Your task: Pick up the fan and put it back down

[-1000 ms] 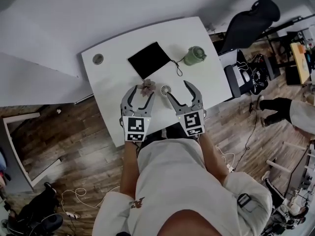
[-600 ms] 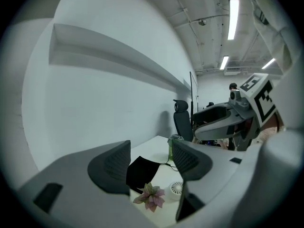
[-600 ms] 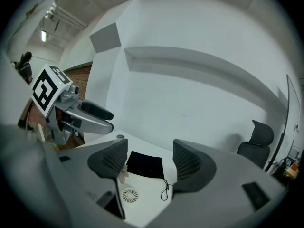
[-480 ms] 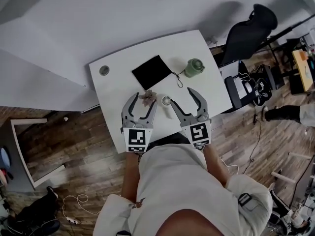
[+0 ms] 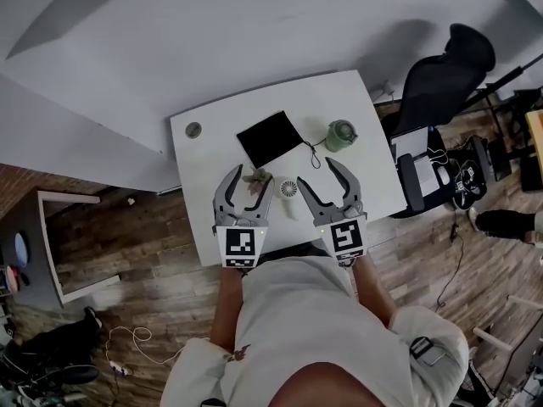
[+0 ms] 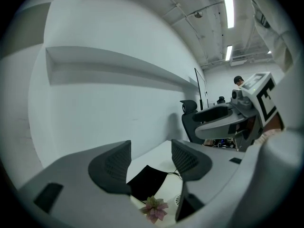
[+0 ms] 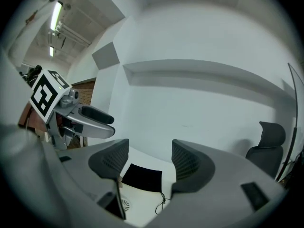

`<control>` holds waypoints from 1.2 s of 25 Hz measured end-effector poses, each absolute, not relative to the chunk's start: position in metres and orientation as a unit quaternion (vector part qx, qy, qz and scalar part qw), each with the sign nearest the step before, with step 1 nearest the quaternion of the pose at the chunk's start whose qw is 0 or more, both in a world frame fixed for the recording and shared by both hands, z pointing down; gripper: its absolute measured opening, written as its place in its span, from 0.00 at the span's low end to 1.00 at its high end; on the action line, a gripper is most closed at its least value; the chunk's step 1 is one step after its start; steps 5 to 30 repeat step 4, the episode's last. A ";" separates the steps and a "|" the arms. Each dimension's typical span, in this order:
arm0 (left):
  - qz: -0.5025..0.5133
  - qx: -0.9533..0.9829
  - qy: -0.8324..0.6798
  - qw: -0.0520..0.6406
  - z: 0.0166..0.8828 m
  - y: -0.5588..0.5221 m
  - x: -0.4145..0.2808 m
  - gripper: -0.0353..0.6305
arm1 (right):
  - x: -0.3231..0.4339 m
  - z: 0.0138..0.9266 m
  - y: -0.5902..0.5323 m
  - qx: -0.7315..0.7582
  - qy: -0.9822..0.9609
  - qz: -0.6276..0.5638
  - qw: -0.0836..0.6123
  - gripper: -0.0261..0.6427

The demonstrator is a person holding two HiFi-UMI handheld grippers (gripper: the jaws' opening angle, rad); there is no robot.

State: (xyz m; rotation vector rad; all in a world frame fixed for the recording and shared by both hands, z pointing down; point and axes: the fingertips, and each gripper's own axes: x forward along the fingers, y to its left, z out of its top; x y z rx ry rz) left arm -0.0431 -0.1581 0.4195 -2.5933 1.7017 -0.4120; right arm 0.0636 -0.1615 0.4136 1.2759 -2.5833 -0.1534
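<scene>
Both of your grippers hover over the near edge of the white table (image 5: pixel 373 172), and neither holds anything. Your left gripper (image 5: pixel 249 181) has its jaws apart; between them its own view shows only the table top, with a black pouch (image 5: pixel 270 138) and a small pinkish flower (image 5: pixel 257 178) lying there. Your right gripper (image 5: pixel 318 179) has just been closing its jaws, yet a clear gap remains between its pads and nothing sits in it.

The fan (image 5: pixel 289 189), small, white and round-faced, rests on the table between your two grippers, touched by neither. It lies just right of the flower and nearer to you than the pouch. A green cup (image 5: pixel 341 134) stands to the right of the pouch, with a thin black cord (image 5: pixel 310 154) running between them. A dark office chair (image 5: pixel 445 75) stands off the table's far right corner.
</scene>
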 end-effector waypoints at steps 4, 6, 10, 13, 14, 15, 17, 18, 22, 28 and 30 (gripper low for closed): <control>-0.138 -0.821 0.553 0.013 0.415 -0.164 -0.029 0.45 | 0.074 0.409 -0.171 0.432 -0.893 -0.051 0.115 0.46; -0.138 -0.821 0.553 0.013 0.415 -0.164 -0.029 0.45 | 0.074 0.409 -0.171 0.432 -0.893 -0.051 0.115 0.46; -0.138 -0.821 0.553 0.013 0.415 -0.164 -0.029 0.45 | 0.074 0.409 -0.171 0.432 -0.893 -0.051 0.115 0.46; -0.138 -0.821 0.553 0.013 0.415 -0.164 -0.029 0.45 | 0.074 0.409 -0.171 0.432 -0.893 -0.051 0.115 0.46; -0.138 -0.821 0.553 0.013 0.415 -0.164 -0.029 0.45 | 0.074 0.409 -0.171 0.432 -0.893 -0.051 0.115 0.46; -0.138 -0.821 0.553 0.013 0.415 -0.164 -0.029 0.45 | 0.074 0.409 -0.171 0.432 -0.893 -0.051 0.115 0.46; -0.138 -0.821 0.553 0.013 0.415 -0.164 -0.029 0.45 | 0.074 0.409 -0.171 0.432 -0.893 -0.051 0.115 0.46; -0.138 -0.821 0.553 0.013 0.415 -0.164 -0.029 0.45 | 0.074 0.409 -0.171 0.432 -0.893 -0.051 0.115 0.46; -0.138 -0.821 0.553 0.013 0.415 -0.164 -0.029 0.45 | 0.074 0.409 -0.171 0.432 -0.893 -0.051 0.115 0.46; -0.138 -0.821 0.553 0.013 0.415 -0.164 -0.029 0.45 | 0.074 0.409 -0.171 0.432 -0.893 -0.051 0.115 0.46; -0.138 -0.821 0.553 0.013 0.415 -0.164 -0.029 0.45 | 0.074 0.409 -0.171 0.432 -0.893 -0.051 0.115 0.46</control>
